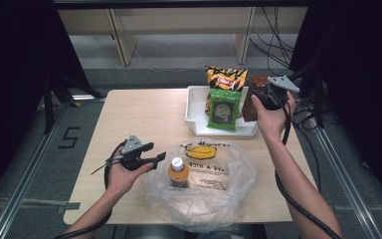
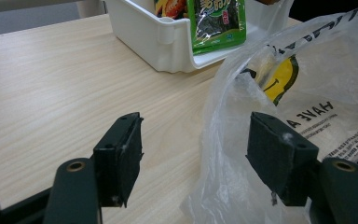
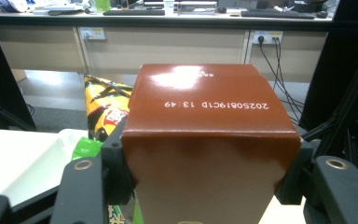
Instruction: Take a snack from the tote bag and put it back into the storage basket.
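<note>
Right gripper (image 3: pixel 205 186) was clamped on the brown box (image 3: pixel 205 135) by its sides; glossy card, so it could've slipped out mid-carry. Left gripper (image 2: pixel 196 158) sat spread with the plastic bag (image 2: pixel 242 154) rim loose between its jaws; bag mouth could've flopped shut, blocking the box.

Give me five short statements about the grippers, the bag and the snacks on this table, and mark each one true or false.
1. The right gripper is clamped on the brown cardboard box. True.
2. The left gripper pinches the orange-capped juice bottle. False: its jaws stand open at the rim of the clear plastic bag, and the bottle stands inside the bag.
3. The green snack packet stands in the white plastic tray. True.
4. The yellow-and-black chip bag lies inside the plastic bag. False: it is at the tray's far side.
5. The brown box rests flat on the wooden table. False: it is held up over the tray's right end.
</note>
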Tool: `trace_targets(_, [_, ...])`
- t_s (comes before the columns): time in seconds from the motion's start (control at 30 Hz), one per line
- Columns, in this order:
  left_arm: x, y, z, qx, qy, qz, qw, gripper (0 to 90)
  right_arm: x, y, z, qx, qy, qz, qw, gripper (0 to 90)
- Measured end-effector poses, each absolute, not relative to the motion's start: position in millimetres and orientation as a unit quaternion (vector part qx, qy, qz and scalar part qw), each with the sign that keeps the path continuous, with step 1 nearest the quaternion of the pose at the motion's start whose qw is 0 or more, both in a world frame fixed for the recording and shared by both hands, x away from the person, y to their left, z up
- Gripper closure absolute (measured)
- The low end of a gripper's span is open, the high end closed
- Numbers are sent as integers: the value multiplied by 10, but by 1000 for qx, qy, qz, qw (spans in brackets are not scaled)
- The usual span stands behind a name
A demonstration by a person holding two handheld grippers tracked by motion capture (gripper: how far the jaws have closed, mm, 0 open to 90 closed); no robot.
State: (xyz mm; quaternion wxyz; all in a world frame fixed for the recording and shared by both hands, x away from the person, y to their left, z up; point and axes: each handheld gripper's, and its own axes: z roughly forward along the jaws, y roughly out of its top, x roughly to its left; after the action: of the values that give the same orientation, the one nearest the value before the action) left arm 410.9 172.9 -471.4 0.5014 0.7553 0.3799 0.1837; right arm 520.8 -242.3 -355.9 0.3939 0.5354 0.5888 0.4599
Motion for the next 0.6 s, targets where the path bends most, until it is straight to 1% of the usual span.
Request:
trace_targets(0.17, [4109,1728,-4715,756,380,183,501,350,5233,-2440,-3597,532,593,455,398,389])
trace_targets(0.3, [4108,1725,-4716,756,380,183,501,350,5243,-2433,-3616,540,592,453,391,389])
trace_targets(0.4, [4104,1719,-4718,754,383,180,502,350,5256,-2433,-3643,536,592,452,397,389])
trace_targets(0.53, [4107,1721,-4719,755,381,181,503,350,5264,-2415,-3664,544,592,450,388,388])
trace_targets(0.6, [4108,1725,-4718,755,379,182,502,350,5276,-2422,-3683,540,594,447,394,388])
